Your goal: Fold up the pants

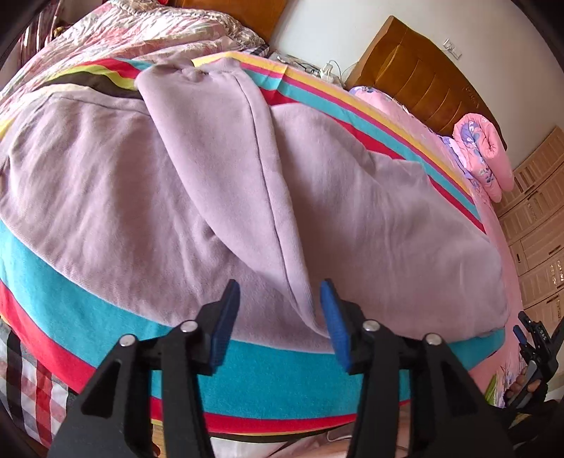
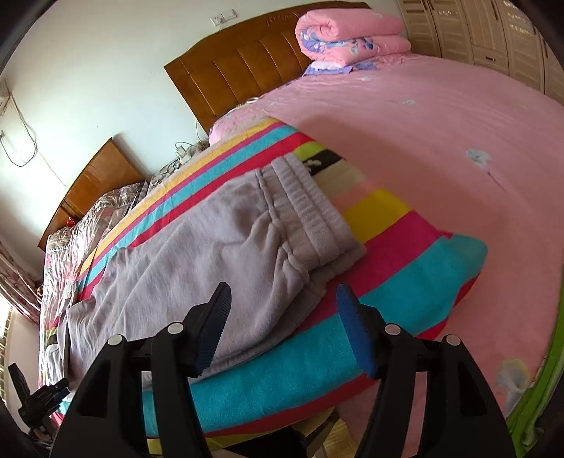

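Lilac-grey sweatpants (image 1: pixel 123 183) lie spread on a striped towel (image 1: pixel 70 292) on the bed. One pant leg (image 1: pixel 225 148) is folded over the rest, its cuff toward the far side. My left gripper (image 1: pixel 280 299) is open and empty, just above the near edge of the pants, with the folded leg's tip between its blue pads. In the right wrist view the pants (image 2: pixel 183 253) show their ribbed waistband (image 2: pixel 310 208). My right gripper (image 2: pixel 283 299) is open and empty, hovering over the near waist corner.
The striped towel (image 2: pixel 405 282) lies on a pink bedsheet (image 2: pixel 440 123). A rolled pink quilt (image 2: pixel 349 31) sits by the wooden headboard (image 2: pixel 239 67). A floral blanket (image 1: pixel 141 31) lies beyond the towel. The other gripper shows at the right edge of the left wrist view (image 1: pixel 535 348).
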